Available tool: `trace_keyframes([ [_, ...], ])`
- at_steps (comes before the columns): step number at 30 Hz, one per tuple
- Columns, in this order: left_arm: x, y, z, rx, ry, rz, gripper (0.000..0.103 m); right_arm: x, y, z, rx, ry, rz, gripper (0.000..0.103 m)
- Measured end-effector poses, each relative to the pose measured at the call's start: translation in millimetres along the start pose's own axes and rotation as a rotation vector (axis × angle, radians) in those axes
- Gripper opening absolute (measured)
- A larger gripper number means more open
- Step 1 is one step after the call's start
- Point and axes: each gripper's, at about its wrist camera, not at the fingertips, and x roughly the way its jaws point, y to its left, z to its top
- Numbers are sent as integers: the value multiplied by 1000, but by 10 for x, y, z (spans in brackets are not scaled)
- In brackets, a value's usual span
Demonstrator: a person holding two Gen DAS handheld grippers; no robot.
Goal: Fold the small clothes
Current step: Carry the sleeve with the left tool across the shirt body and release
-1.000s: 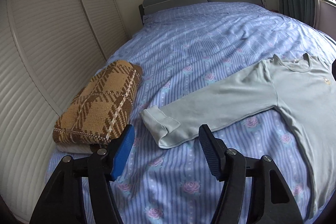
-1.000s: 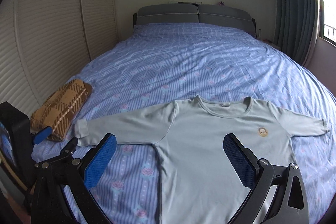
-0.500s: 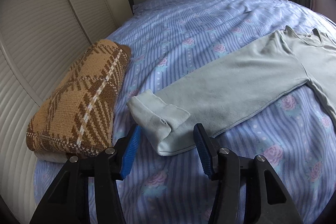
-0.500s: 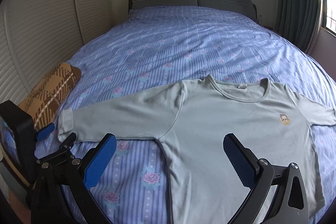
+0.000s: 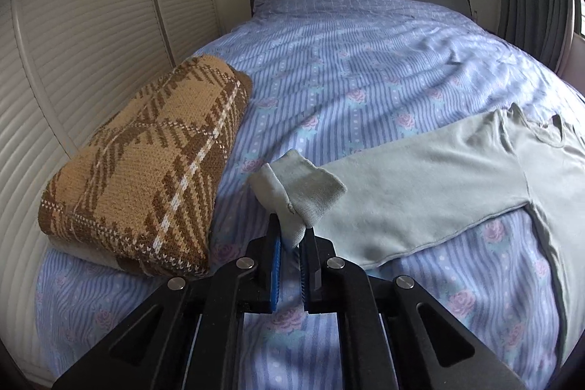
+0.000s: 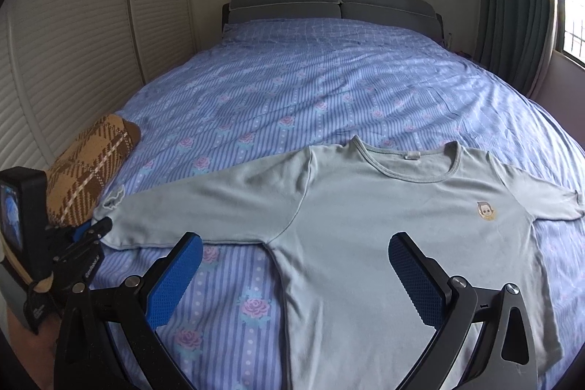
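Shirt [image 6: 365, 218] flat on bed [image 6: 310, 86]; my left gripper [image 5: 290, 236] clamps its cuff [image 5: 298, 187], my right gripper [image 6: 292, 265] gapes above.

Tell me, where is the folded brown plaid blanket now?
The brown plaid blanket lies at the bed's left edge in both views, beside the slatted wall, just left of the shirt's cuff.

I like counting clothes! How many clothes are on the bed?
2: a pale green shirt lies spread out at the near edge, and a folded brown plaid sweater sits beside its left sleeve. Something pale peeks out underneath the sweater.
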Motion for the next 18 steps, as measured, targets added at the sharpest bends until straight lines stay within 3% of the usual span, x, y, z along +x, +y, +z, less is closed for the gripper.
trace_keyframes([
  [8, -426, -367, 317, -3, -82, -65, 10, -134, -453, 26, 55, -5, -35, 103],
  [18, -772, -1469, 868, 82, -226, -178, 10, -306, -1601, 2, 190, -22, -126, 103],
])
